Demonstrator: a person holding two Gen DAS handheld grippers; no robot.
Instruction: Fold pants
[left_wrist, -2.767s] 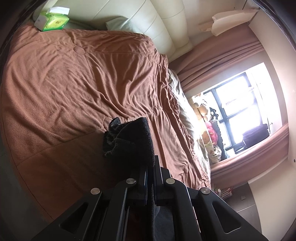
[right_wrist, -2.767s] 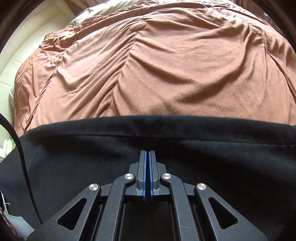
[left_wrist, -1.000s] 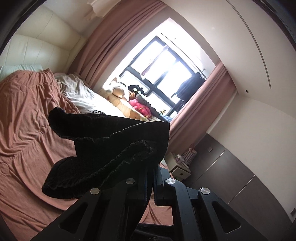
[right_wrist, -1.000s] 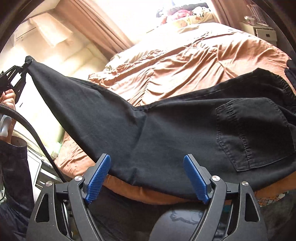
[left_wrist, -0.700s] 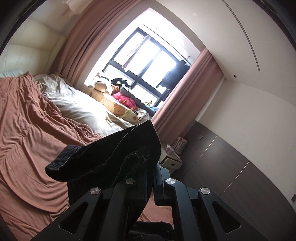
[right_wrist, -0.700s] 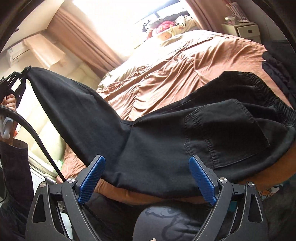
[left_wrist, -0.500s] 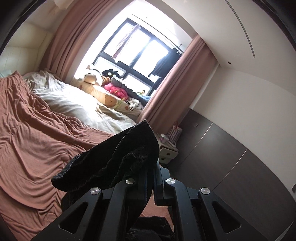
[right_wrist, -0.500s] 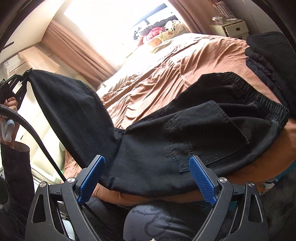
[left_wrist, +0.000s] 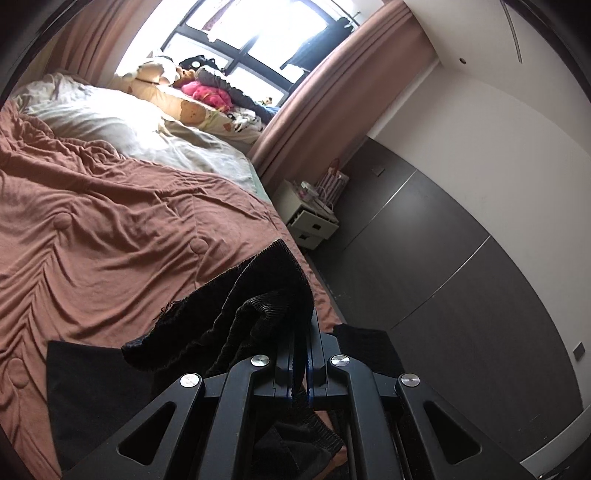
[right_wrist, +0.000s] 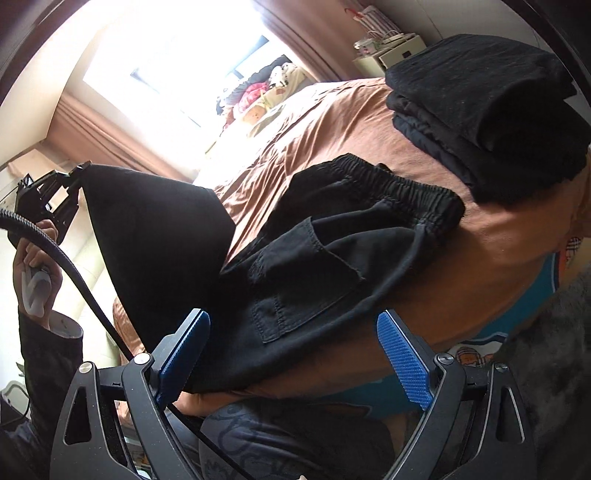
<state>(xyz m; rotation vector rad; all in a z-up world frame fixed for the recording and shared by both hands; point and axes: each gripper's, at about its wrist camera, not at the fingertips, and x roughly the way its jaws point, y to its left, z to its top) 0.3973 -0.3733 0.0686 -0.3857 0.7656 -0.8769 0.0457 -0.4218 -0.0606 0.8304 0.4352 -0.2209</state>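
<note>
The left tool (left_wrist: 300, 354) has its two fingers pressed together on the hem end of the black pants (right_wrist: 317, 266), with bunched dark cloth draping over the fingers toward the brown bedspread (left_wrist: 110, 236). In the right wrist view, that same left tool (right_wrist: 72, 177) is held high at the left, gripped by the left hand (right_wrist: 35, 266), and one pant leg hangs from it in a taut slope down to the bed. The waistband and back pocket of the pants lie on the bedspread near the bed's edge. The right tool (right_wrist: 291, 350) stands wide apart, its blue pads (right_wrist: 404, 363) holding nothing, low in front of the seat of the pants. A stack of folded dark clothes (right_wrist: 491, 107) sits on the bed just beyond the waistband. A small white nightstand (left_wrist: 312, 218) stands beside the bed near the pink curtain (left_wrist: 317, 107).
</note>
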